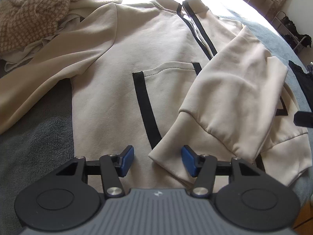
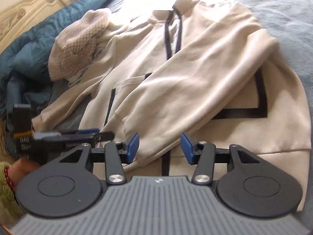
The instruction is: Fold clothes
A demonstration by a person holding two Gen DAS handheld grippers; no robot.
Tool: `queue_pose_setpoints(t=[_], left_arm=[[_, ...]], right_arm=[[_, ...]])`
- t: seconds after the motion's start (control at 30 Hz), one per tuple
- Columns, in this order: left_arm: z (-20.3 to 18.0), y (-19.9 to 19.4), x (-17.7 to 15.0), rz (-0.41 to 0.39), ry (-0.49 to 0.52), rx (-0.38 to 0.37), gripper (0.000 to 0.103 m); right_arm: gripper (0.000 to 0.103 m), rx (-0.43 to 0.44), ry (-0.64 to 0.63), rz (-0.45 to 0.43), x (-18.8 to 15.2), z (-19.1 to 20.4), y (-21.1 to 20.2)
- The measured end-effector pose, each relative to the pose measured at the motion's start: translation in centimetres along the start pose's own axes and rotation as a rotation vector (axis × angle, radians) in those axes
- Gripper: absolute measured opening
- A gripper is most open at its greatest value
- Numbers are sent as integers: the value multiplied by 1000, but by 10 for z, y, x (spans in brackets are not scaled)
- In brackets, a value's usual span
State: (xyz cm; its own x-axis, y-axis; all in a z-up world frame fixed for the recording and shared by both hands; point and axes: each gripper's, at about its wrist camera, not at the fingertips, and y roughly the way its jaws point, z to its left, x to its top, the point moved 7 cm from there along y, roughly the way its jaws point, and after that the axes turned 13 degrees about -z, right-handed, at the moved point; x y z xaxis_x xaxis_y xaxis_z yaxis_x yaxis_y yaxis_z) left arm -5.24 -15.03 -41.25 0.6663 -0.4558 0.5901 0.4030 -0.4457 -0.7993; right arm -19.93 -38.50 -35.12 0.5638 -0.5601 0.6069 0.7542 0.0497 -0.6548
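**Left wrist view: 1 sleeve laid across the sweatshirt, the other yet to be folded**

Left wrist view is filled by a beige sweatshirt spread front-up on a grey blanket that covers a bed. 1 sleeve is seen laid diagonally across the chest, with its ribbed cuff resting near the hem, just beside a black pocket stripe. The left gripper hangs above the hem with its blue pads apart; the corner of the cuff lies between them, but no pad is seen pressing on it. The right gripper is shown in its own view likewise spread, above the same cuff, with nothing clamped.

The step in hand is judged to be the release of the first sleeve after its fold inward. The opposite sleeve is spread outward on the blanket, running toward a heap of other clothes, among them a checked knit garment. A teal duvet is bunched behind that heap.

The next move is expected to call for the outstretched sleeve: its cuff lies outside the left wrist view, so it would have to be found first, then pinched through the fabric only, lifted clear of the blanket, and carried across the chest to overlap the first sleeve. Care would be needed so that the sleeve already folded is not dragged out of place, and so that the neighbouring heap is not caught.
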Motion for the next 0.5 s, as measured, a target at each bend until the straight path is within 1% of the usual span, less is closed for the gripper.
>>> queue_pose_setpoints(t=[0.03,0.07,0.13,0.2,0.27,0.3,0.4,0.47,0.5], left_arm=[[0,-3,2,2,12,13,56],[0,-6,6,0,19,26,55],[-5,-9,20,-22,24,42,55],[-19,-5,39,-53,40,30,56],[-45,8,60,-84,67,-3,56],[-61,17,71,-100,85,-22,56],[-111,47,97,-138,126,-86,56],[-140,67,109,-154,154,-114,56],[-152,77,113,-159,169,-115,56]], right_arm=[[46,-32,31,-30,9,-15,-2],[46,-71,18,-59,18,-27,-4],[46,-146,-55,-104,32,-50,-4],[46,-223,-131,-135,46,-73,-3],[46,-278,-200,-157,57,-94,-1],[46,-292,-227,-163,62,-104,3],[46,-282,-256,-158,72,-130,19],[45,-269,-273,-156,75,-142,33],[45,-261,-282,-151,77,-147,40]])
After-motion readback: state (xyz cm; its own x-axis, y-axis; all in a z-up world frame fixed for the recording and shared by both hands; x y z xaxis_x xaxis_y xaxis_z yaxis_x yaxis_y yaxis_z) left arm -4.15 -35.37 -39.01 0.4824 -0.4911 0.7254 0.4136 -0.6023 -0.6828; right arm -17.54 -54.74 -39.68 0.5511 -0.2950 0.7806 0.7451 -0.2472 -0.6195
